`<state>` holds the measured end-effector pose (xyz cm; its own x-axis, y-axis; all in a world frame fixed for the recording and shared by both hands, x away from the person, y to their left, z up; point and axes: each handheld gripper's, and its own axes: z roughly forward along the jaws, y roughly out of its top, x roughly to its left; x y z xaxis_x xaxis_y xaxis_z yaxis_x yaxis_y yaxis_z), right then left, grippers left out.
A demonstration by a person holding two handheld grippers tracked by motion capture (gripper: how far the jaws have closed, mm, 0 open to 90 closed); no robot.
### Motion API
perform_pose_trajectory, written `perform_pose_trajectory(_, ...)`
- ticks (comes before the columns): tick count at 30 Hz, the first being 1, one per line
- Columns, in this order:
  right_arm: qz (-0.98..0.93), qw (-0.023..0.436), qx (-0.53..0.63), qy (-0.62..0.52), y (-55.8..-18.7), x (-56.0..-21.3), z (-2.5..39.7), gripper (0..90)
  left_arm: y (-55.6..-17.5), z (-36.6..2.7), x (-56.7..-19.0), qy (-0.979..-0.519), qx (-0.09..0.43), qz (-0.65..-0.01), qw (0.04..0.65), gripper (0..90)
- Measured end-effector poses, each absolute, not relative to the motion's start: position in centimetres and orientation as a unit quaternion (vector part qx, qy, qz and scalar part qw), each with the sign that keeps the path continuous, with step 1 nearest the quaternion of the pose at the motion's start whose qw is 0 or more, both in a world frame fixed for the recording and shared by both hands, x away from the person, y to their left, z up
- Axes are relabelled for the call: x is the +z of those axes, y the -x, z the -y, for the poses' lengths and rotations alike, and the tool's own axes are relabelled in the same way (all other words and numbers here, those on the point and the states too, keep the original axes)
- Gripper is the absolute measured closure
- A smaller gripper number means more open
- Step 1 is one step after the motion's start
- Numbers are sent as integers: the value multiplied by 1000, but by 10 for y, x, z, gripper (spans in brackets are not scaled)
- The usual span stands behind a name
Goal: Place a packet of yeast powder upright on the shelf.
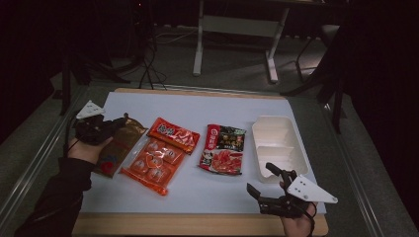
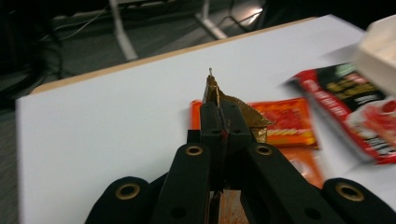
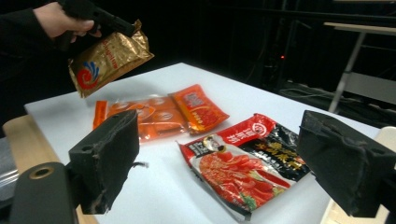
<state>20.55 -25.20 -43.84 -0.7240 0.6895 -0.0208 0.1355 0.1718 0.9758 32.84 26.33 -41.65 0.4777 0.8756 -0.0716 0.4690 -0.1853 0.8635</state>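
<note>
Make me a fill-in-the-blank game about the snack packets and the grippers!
1. The left hand-held gripper is shut on the ____ packet.
2. The right hand-held gripper has its jaws ____.
3. The white tray has ____ compartments.
4. The red-and-black packet lies between the orange packets and the ____.

Answers: gold, open, two, tray

Your gold-brown foil pouch (image 1: 118, 144) hangs in the air at the table's left side, pinched by its top corner and lifted clear of the white surface, as the right gripper view shows (image 3: 108, 56). It tilts, top corner up and body slanting down, with a red and blue swirl emblem and small lettering on its shiny, creased face. From the left gripper view you see only its crinkled, serrated top edge (image 2: 233, 105) poking out above the closed jaws.
</note>
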Motion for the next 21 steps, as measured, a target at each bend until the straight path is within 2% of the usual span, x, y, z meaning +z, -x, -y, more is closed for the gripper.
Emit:
perform_pose_trajectory(5,-727,240,574,-290,-207,-440,252,144,-327,-247,-410,-736,219,-440,465,900)
perform_pose_trajectory(16,-732,256,570,-270,-214,-431,259,140,-312,-183,-391,-728,183,-363,552,900)
perform_pose_trajectory(21,-733,225,570,-294,-214,-424,261,110,-308,-159,-392,-725,148,-334,584,900)
